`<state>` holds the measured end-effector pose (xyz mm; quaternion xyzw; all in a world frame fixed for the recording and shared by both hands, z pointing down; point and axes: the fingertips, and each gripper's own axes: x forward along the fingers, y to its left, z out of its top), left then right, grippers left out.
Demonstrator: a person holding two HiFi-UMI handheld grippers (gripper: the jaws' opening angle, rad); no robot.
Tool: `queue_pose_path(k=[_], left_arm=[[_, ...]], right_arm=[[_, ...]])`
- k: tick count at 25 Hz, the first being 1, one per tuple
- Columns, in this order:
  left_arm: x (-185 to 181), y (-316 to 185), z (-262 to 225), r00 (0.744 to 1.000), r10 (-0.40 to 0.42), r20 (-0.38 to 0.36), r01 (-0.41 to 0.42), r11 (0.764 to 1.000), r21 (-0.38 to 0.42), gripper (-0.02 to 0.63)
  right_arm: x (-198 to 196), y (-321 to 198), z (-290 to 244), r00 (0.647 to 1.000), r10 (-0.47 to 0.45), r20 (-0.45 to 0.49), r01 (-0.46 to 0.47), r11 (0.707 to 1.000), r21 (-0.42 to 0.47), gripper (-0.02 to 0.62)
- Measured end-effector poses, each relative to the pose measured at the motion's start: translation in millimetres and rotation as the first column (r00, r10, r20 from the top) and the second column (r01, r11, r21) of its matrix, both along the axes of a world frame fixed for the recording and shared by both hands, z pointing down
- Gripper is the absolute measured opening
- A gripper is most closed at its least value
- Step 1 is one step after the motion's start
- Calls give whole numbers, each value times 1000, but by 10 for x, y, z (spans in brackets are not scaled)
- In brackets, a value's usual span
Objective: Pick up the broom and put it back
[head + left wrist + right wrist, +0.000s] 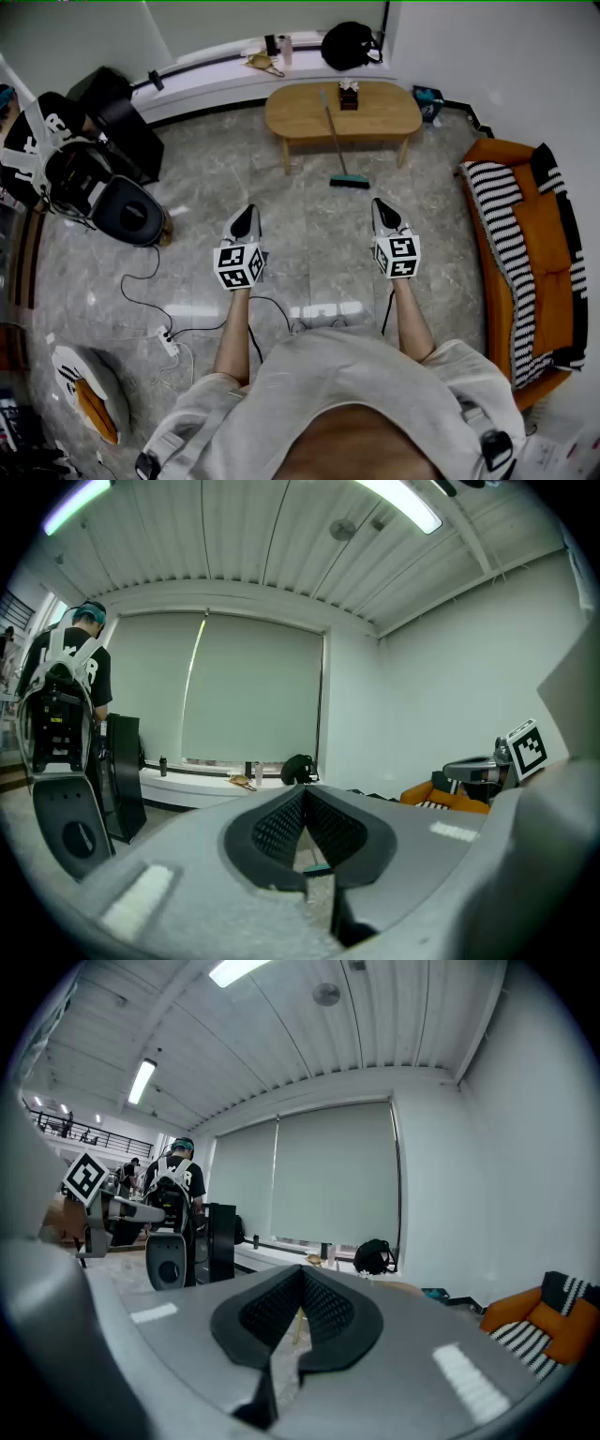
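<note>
2 grippers, left gripper [246,220] and right gripper [383,214], both pinched closed and empty, hover over open floor [317,246], well short of the broom [336,142] leaning on the table's [389,120] front edge.

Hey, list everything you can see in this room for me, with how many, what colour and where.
broom: one, green head, leaning on table, head on floor
table: one, wooden, by the window ledge
box: one, dark, on table
bag: one, black, on ledge
sofa: one, orange, at right
blanket: one, black-and-white striped, over sofa
power strip: one, white, floor at left
left tongs: one, grey, shut, over floor
right tongs: one, grey, shut, over floor
</note>
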<state>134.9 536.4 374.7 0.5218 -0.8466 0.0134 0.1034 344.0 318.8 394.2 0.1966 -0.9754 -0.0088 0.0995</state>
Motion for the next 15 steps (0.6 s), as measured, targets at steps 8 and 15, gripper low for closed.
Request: queue_pose_path(k=[8,15], left_arm=[[73,-49,33,1000,6,-10,-6,1000,-4,0],[166,-118,28,1000,-3,-9,3,1000,-9,0]], right_arm=[[-49,2,-20,1000,-25,9,25,1000,-3,2],[20,-79,-17,999,-32,8,32,999,10,2]])
